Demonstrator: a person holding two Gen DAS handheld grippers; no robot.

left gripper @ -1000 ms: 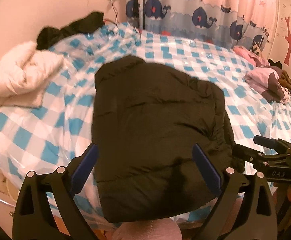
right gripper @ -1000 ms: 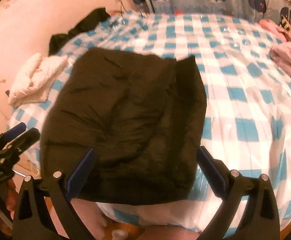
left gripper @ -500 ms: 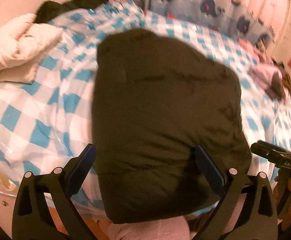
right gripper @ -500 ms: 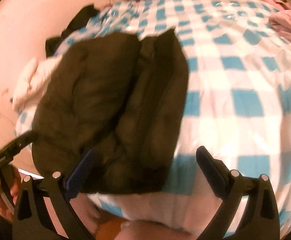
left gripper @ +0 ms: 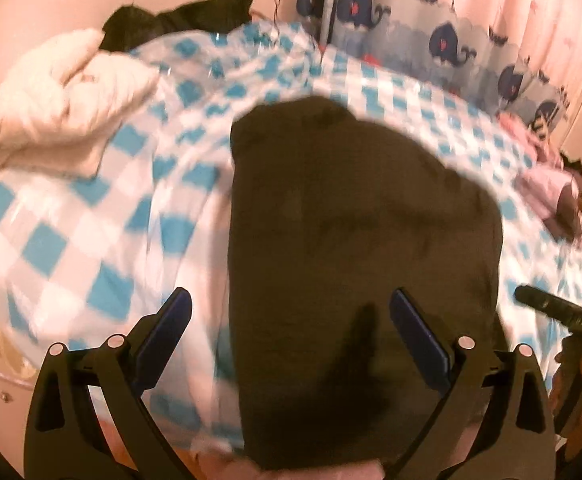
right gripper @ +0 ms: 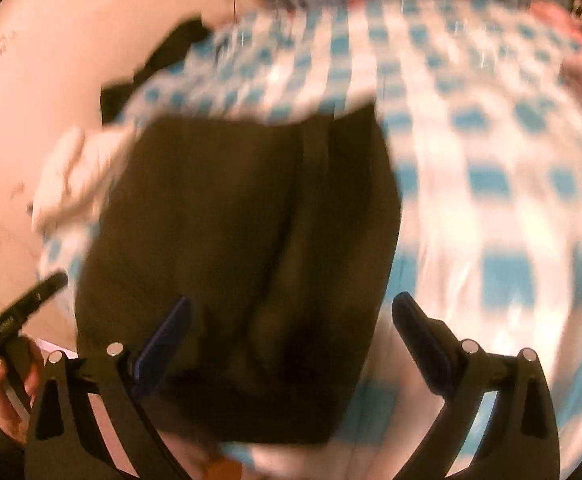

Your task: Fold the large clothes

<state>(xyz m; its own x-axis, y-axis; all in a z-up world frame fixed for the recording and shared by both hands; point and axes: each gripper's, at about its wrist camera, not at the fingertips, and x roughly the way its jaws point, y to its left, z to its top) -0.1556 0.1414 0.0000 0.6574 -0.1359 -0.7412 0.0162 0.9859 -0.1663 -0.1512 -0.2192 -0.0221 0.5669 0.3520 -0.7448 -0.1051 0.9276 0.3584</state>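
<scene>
Above folded black jacket (left gripper: 355, 264), both grippers' fingers (left gripper: 419, 332) wide apart, empty

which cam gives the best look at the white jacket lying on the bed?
Left wrist: the white jacket shows whole, left of the black jacket, only mildly blurred. Right wrist shows it heavily smeared and partly hidden by the black jacket.

Motion-blurred dark jacket (right gripper: 243, 248) and bedspread (right gripper: 491, 184)
</scene>
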